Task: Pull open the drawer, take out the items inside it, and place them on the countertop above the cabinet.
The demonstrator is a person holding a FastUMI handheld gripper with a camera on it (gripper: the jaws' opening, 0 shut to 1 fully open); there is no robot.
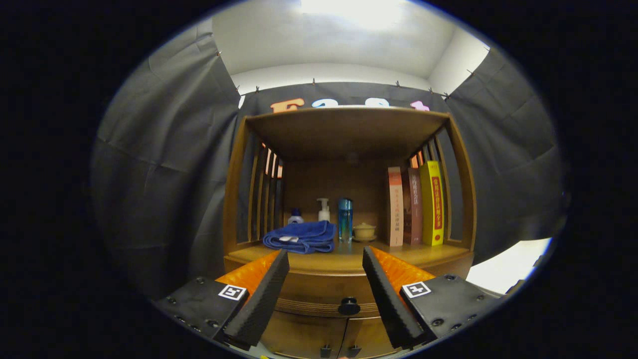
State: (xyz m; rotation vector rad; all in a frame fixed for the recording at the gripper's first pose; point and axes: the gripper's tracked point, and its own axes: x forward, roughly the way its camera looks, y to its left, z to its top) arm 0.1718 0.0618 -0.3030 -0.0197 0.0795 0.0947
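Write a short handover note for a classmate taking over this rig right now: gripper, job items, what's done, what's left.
Gripper: open, holding nothing, fingers spread either side of the drawer knob.
Drawer: shut, below the countertop; contents hidden.
Countertop already carries a towel, bottles and books.
Done: nothing yet.
Left: grip the knob, pull the drawer open, lift the items out, and set them on the countertop.

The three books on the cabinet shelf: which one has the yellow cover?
The outermost book, nearest the slatted side panel; the two beside it are pale orange and brown.
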